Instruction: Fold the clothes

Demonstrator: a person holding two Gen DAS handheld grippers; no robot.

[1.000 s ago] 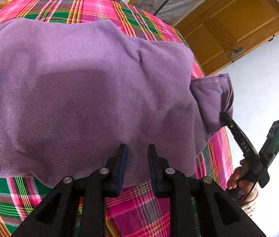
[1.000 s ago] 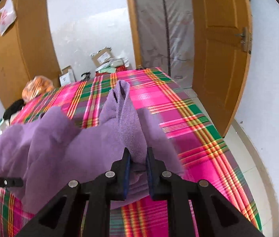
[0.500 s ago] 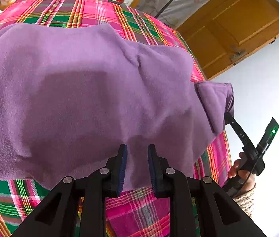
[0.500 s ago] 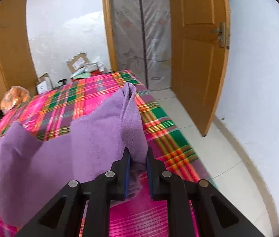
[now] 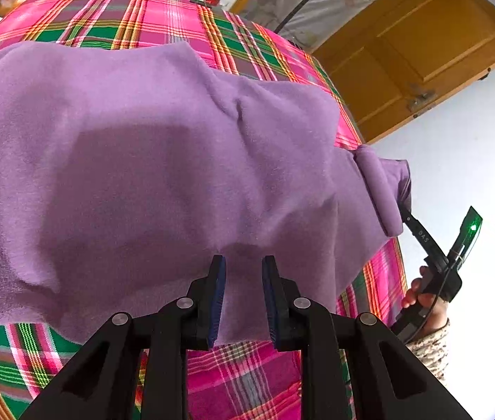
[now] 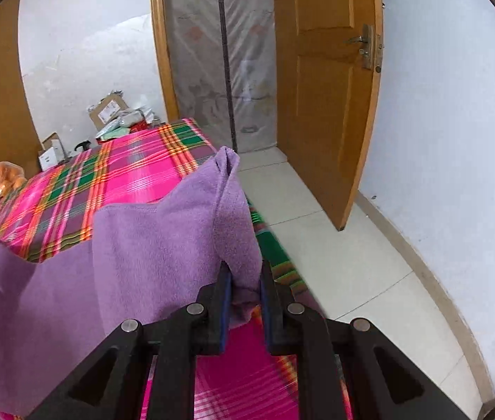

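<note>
Fuzzy purple fleece garment [image 5: 149,175] drapes in soft folds

1. Left gripper [image 5: 243,297]: matte black plastic frame, two triangular cut-out arms, four round silver pivot screws, dark blue pads on inner finger faces.
2. Right gripper [image 6: 244,301], own camera: same build, black linkage, four silver screws, blue pads.
3. Right gripper seen from left wrist view: slim black finger with white "DAS" lettering, black handle, thin black cable, small board with lit green LED.
4. Hand [image 5: 426,301] on that handle: knitted cuff, speckled beige-brown.
</note>
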